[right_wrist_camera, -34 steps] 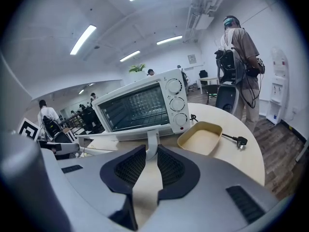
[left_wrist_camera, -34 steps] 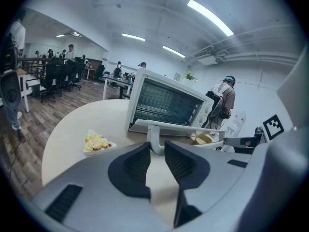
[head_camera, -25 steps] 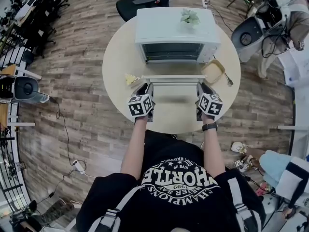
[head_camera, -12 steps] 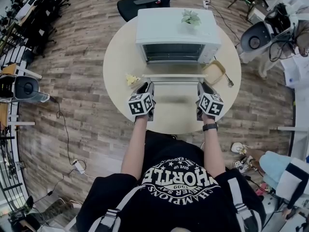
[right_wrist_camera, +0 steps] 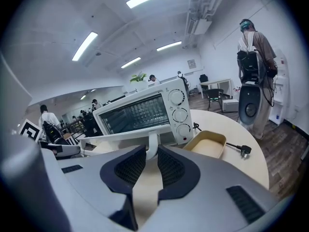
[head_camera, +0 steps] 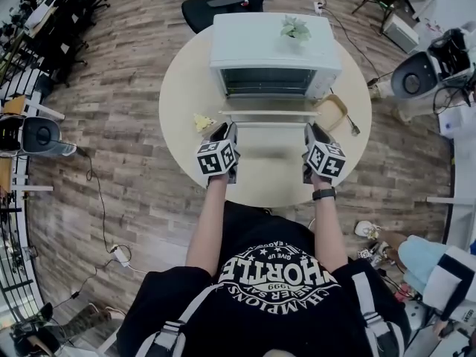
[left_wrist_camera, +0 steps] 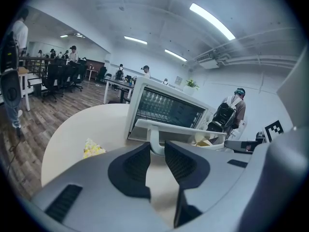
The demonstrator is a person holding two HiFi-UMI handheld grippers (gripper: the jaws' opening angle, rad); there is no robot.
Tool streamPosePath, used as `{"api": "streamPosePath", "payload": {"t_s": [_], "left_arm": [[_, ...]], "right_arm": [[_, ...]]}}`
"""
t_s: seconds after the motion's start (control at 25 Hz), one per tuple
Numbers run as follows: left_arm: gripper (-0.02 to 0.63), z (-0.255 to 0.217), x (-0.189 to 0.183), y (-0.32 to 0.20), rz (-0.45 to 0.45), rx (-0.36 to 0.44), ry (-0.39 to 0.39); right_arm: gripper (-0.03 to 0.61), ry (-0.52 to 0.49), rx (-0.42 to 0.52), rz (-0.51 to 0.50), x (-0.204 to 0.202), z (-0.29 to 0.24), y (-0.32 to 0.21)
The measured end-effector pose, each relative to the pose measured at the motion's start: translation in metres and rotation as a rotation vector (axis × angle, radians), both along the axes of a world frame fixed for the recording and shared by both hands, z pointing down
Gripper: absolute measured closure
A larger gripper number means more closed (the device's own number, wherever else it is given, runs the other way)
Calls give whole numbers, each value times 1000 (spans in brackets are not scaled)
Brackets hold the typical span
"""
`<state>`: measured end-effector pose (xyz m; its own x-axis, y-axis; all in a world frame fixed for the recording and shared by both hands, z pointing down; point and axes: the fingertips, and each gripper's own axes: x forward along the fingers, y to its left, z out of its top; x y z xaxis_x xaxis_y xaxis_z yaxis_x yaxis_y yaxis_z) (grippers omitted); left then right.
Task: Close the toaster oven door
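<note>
Although their tips hide beneath their own bodies from above, our left gripper [left_wrist_camera: 157,153] and right gripper [right_wrist_camera: 151,158] each clamp the door handle [left_wrist_camera: 188,130], just before the toaster oven [head_camera: 273,47].

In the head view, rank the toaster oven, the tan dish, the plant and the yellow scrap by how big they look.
1. Toaster oven
2. Tan dish
3. Plant and yellow scrap: about alike; the plant sits higher, nearer the camera, so unranked.

White toaster oven [head_camera: 274,47] stands upright at the far side of the round table [head_camera: 178,88]. Door [head_camera: 268,107] is open, hinged down, nearly level. White bar handle [left_wrist_camera: 154,140] runs along its free edge.
</note>
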<state>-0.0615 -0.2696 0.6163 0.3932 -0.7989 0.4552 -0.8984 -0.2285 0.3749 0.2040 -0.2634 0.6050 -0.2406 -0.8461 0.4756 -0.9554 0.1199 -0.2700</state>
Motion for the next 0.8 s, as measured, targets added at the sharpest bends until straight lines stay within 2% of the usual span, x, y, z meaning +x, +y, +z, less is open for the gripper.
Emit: {"api": "streamPosePath", "payload": {"t_s": [0.8], "left_arm": [[502, -20, -1, -19, -40, 22, 22]], "right_arm": [[483, -24, 61, -10, 0, -19, -18]]}}
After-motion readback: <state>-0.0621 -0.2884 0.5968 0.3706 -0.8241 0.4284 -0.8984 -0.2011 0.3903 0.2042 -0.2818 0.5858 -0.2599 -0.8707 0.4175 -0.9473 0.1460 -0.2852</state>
